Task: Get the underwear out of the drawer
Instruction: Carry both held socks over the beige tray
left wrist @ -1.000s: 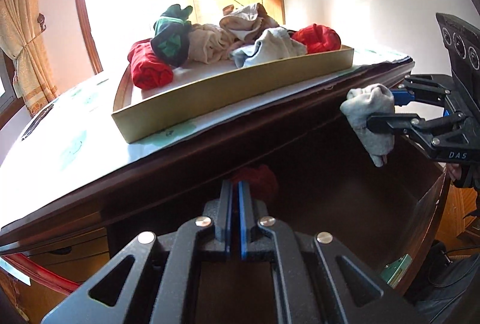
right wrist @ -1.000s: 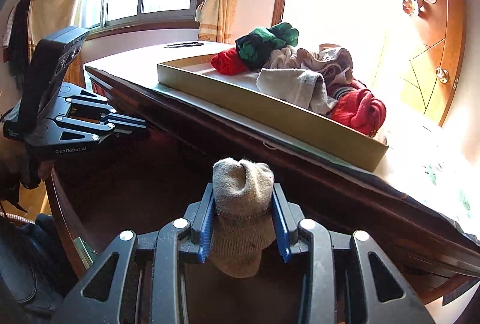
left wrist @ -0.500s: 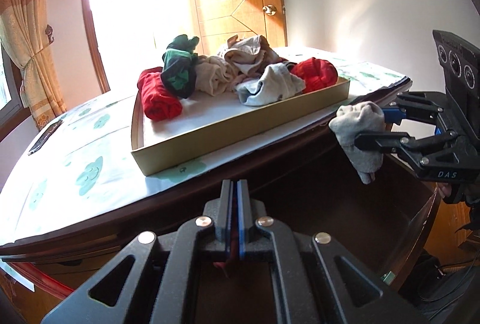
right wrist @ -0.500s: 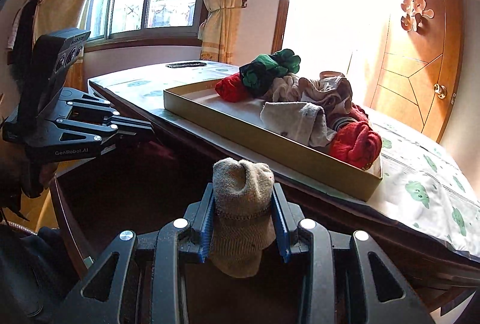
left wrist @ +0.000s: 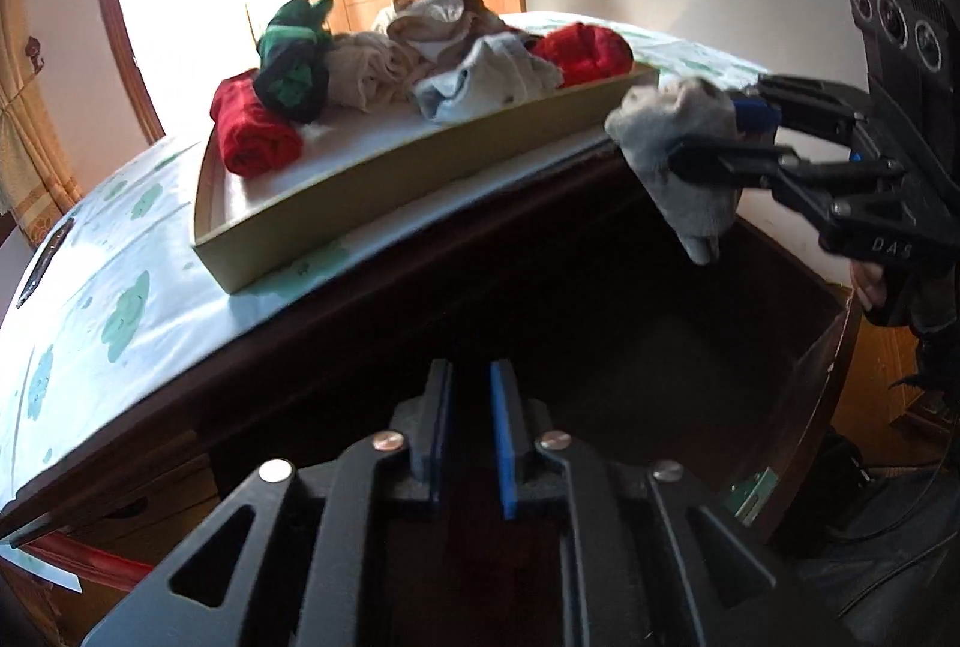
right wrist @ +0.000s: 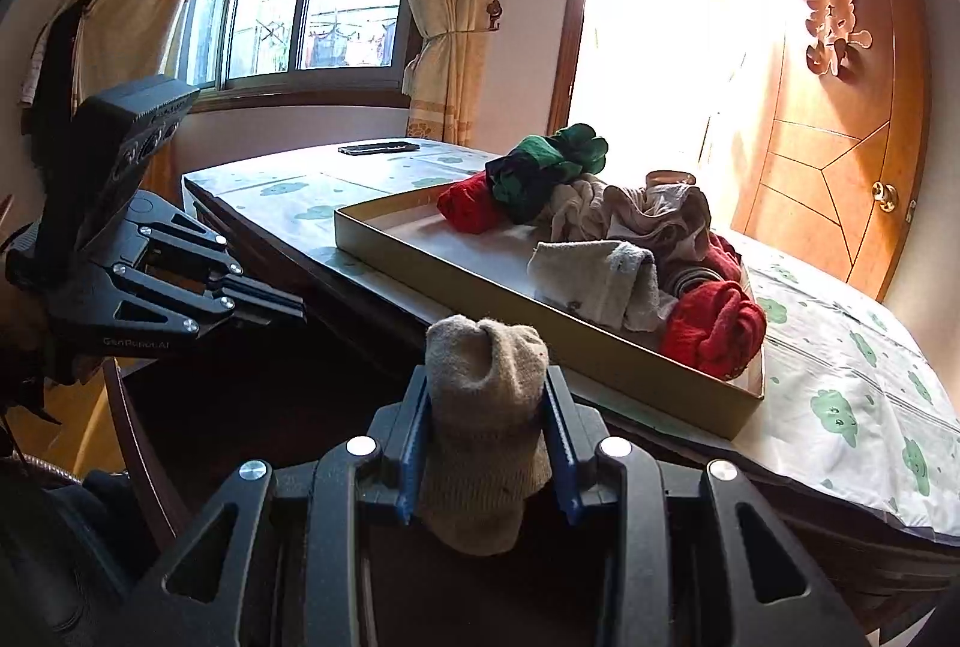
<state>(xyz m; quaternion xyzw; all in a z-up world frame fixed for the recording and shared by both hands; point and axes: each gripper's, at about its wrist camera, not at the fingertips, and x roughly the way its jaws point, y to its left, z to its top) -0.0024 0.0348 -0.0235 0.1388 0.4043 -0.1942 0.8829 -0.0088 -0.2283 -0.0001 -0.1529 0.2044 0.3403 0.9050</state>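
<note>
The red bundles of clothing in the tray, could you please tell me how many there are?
2: one red bundle at the tray's window end beside the green one, another at its door end. More may lie hidden under the pile.

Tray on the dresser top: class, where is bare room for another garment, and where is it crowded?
The tray is bare along its near wall, from the window-side corner to the red roll. The door end is crowded: the grey piece and heaped bundles.
</note>
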